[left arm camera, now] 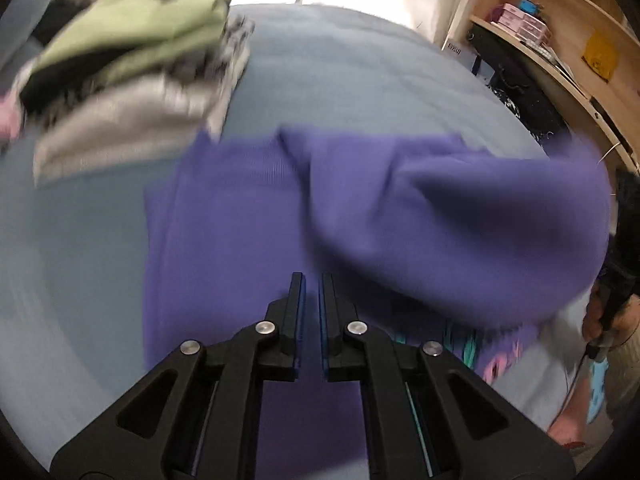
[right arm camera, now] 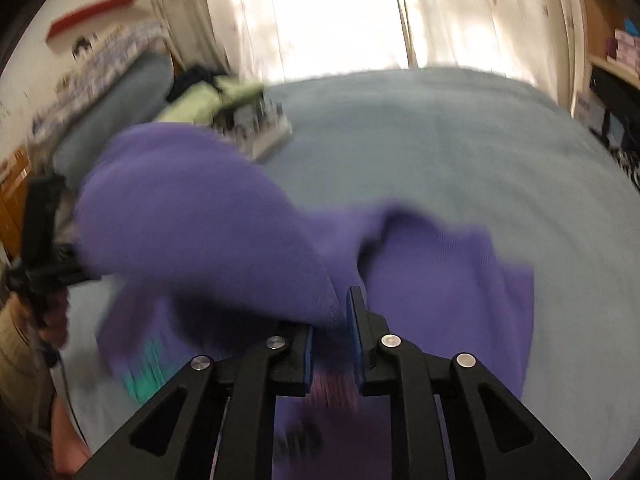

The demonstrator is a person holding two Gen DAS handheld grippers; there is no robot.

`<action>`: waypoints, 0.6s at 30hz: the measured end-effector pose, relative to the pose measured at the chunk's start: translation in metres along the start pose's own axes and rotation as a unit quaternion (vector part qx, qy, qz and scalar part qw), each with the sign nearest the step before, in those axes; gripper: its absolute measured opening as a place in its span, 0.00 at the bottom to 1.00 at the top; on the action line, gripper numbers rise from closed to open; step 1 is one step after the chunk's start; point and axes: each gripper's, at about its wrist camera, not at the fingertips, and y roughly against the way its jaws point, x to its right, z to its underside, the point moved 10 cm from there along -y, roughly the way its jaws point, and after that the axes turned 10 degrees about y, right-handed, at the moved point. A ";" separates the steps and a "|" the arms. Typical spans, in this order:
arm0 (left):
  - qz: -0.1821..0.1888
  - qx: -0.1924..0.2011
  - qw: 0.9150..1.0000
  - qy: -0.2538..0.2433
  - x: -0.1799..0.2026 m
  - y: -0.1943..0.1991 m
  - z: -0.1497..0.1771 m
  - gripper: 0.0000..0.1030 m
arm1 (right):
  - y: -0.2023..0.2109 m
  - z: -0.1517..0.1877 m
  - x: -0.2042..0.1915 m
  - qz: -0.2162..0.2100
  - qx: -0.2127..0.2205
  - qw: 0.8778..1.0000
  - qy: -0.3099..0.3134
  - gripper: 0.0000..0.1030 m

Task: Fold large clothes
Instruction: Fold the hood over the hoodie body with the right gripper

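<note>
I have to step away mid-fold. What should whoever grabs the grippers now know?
Left hand-held gripper: shut; whether it pinches cloth is unclear.
Right hand-held gripper: jaws slightly apart, a fold of the purple garment between them.
Garment: bunched and half-lifted over the bed.
Done: folded stack sits on the bed beyond it.
Left: probably flatten the garment, finish folding it and add it to the stack.

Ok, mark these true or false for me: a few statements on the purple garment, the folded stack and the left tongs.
1. The purple garment is on the grey-blue bed. True.
2. A green piece tops the folded stack. True.
3. The purple garment sits on top of that stack. False: it is on the bed beside it.
4. The left tongs gape wide. False: their pads are almost together.
</note>
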 end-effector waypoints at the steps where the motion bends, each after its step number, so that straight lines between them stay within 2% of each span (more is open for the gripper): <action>1: 0.010 -0.009 1.000 0.010 0.001 -0.005 0.015 0.03 | -0.001 0.018 0.000 0.001 -0.016 1.000 -0.008 0.18; 5: 0.038 -0.014 0.999 0.033 0.004 0.005 0.045 0.05 | 0.008 0.061 0.001 -0.012 -0.039 0.998 -0.048 0.19; 7: 0.067 -0.004 0.997 0.048 0.014 0.021 0.056 0.17 | 0.016 0.072 0.004 -0.014 -0.032 0.998 -0.058 0.30; 9: 0.095 0.010 0.993 0.066 0.020 0.032 0.056 0.49 | 0.030 0.078 0.002 -0.015 -0.012 0.998 -0.065 0.47; 10: 0.109 0.021 0.991 0.073 0.022 0.032 0.051 0.53 | 0.036 0.079 -0.001 -0.019 -0.005 0.997 -0.068 0.50; 12: 0.136 0.039 0.987 0.079 0.031 0.040 0.048 0.55 | 0.046 0.079 -0.008 -0.034 0.008 0.997 -0.075 0.58; 18: 0.173 0.034 0.979 0.097 0.055 0.027 0.029 0.55 | 0.055 0.050 -0.034 -0.094 0.022 0.989 -0.111 0.74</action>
